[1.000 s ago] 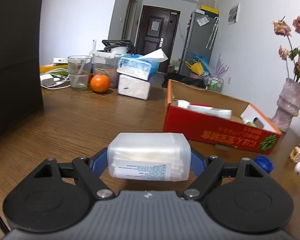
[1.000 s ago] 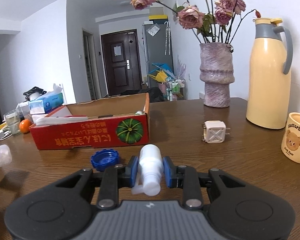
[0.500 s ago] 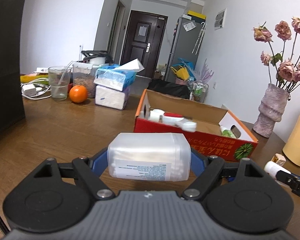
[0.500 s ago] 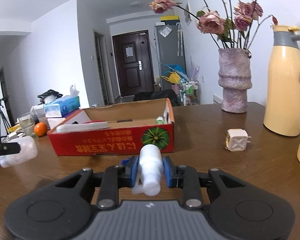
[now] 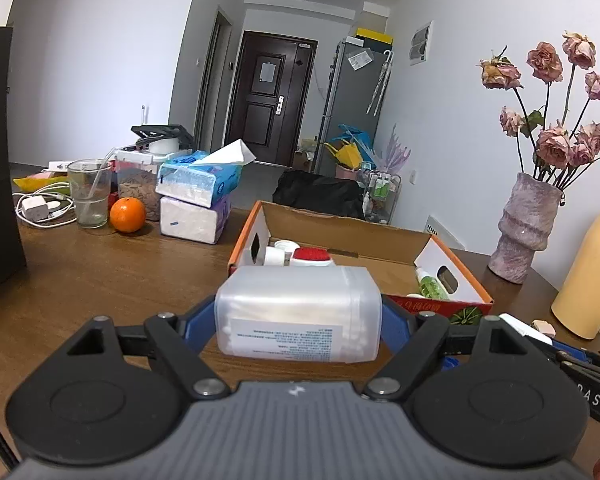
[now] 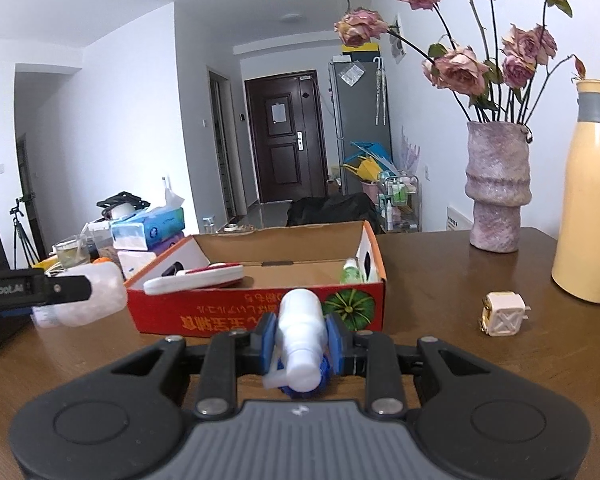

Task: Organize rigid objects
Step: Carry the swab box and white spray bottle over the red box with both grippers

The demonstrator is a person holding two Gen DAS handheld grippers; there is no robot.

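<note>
My left gripper (image 5: pixel 298 318) is shut on a clear plastic box of cotton swabs (image 5: pixel 298 312), held in the air just in front of the open red cardboard box (image 5: pixel 452 312). The same swab box shows at the left of the right wrist view (image 6: pixel 84 300). My right gripper (image 6: pixel 302 340) is shut on a small white spray bottle (image 6: pixel 302 336), raised in front of the red box (image 6: pixel 260 316). Inside the box lie a red-and-white item (image 6: pixel 196 278), white bottles (image 5: pixel 278 254) and a green bottle (image 5: pixel 430 286).
A white plug adapter (image 6: pixel 502 314), a blue cap (image 6: pixel 288 388), a pink vase of roses (image 6: pixel 496 196) and a yellow thermos (image 6: pixel 592 216) stand on the wooden table to the right. Tissue packs (image 5: pixel 196 196), an orange (image 5: pixel 127 209) and a glass (image 5: pixel 89 192) are far left.
Both grippers have risen and moved toward the red box with their objects still held. The inside of the box now shows in both views.
</note>
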